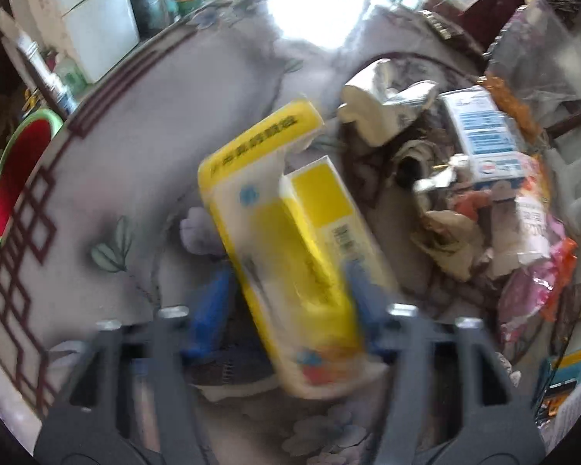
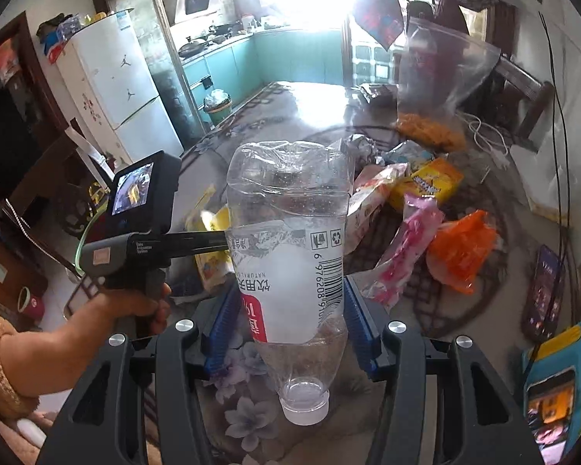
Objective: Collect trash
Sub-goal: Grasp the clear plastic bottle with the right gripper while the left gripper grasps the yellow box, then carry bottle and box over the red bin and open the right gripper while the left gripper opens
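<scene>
— Trash first, left wrist view: what is in the claw?

— Left gripper has a yellow-and-white carton between its blue pads, low in the centre of the frame. The picture is blurred, so I cannot tell whether the pads press on it or only flank it. The carton runs from the bottom centre up toward the middle, tilted left at its top.

— And the rest of the rubbish?

— A trash pile fills the right half: a blue-and-white box, crumpled paper, pink and orange wrappers. All lies on the flowered table. A red basin with green rim sits at the left edge.

— Right wrist view?

— Right gripper is clamped on a clear plastic bottle, centre frame, held upside down: white cap at the bottom, crushed base at the top. The blue pads press its labelled waist on both sides.

— Anything else there?

— At left centre a hand grips the other tool, whose small screen glows. An orange wrapper and a pink wrapper lie right of the bottle on the table, a yellow packet above them, a clear bag upper right. A white fridge stands upper left.
</scene>
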### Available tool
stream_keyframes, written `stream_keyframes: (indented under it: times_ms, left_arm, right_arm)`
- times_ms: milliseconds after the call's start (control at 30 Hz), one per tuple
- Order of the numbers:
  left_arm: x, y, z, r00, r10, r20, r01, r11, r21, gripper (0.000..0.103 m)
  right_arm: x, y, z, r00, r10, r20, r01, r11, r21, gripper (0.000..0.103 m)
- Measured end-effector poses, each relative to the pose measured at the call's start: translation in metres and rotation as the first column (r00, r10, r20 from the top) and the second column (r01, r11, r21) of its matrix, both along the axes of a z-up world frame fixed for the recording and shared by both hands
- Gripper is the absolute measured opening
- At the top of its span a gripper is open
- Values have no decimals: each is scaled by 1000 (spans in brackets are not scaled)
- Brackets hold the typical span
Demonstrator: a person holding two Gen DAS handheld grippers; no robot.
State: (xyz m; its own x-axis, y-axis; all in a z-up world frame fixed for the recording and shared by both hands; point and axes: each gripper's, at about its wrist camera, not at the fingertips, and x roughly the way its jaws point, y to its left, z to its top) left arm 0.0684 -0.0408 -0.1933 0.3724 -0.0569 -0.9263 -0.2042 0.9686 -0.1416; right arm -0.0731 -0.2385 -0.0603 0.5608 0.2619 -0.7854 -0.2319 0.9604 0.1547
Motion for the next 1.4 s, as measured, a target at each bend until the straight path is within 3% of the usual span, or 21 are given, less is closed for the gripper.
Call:
stream_keyframes:
  times_ms: [133,300,400,567,833,1067,1233,1400]
  left_arm:
    - [-4,5,18,997,-49,67,50,998,-22,39]
    - [-27,30,66,970,-122,209,117,992,36,39]
    - [-39,64,90,957,-123,261,110,992,66,39]
    - [-50,133,103,960,-81,270,57,994,95,40]
    - [-63,285,82,976,48,211,-81,985,151,40]
    - [-59,389,47,983,129,130,-151,973,177,40]
    - [-57,434,23,985,157,71,-167,969,179,40]
    - [-55,459,10,985,167,42,-171,971,169,40]
  right_arm:
    - [10,7,-1,1000,3,19,-4,1000,27,50]
    - [29,35,7,998,53,46,-56,997,59,50]
    - [40,65,12,994,97,51,-101,993,68,50]
    - [58,138,16,980,192,49,-195,978,68,50]
    - [94,278,-1,955,297,-18,-294,950,105,50]
    - [131,405,-43,915,382,-133,-356,917,179,50]
    - [151,469,-74,893,403,-202,-367,910,194,50]
    - [165,497,-89,885,401,-236,-360,912,199,53]
